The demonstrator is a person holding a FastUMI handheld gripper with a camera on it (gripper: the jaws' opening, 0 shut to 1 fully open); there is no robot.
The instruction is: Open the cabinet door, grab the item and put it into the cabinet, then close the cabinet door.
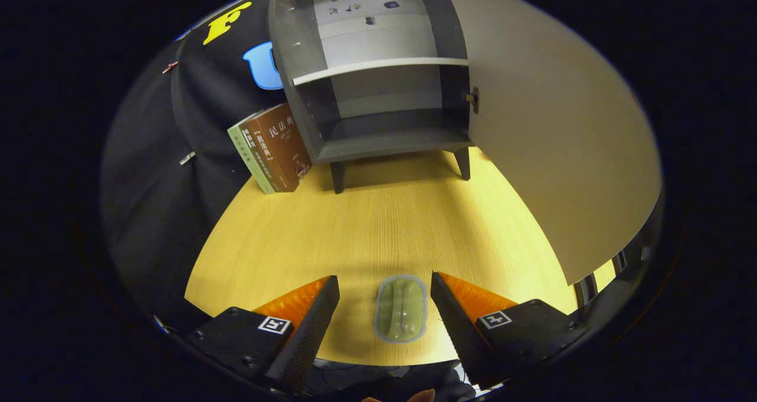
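A small green packet in clear wrap (402, 308) lies flat on the wooden table (378, 230). It sits between the two fingers of my gripper (385, 298), which stands open; neither finger touches it. Beyond the fingers stands a grey cabinet (378, 94) on short legs. Its door (550, 124) is swung wide open to the right, reaching back alongside the right finger. Inside I see a white shelf (378, 68) and a bare lower compartment (390, 133).
Two books (272, 148) lean against the cabinet's left side. Black cloth hangs behind and left of the table. The open door takes up the room to the right of the packet. A fingertip of a person's hand (421, 395) shows below the gripper.
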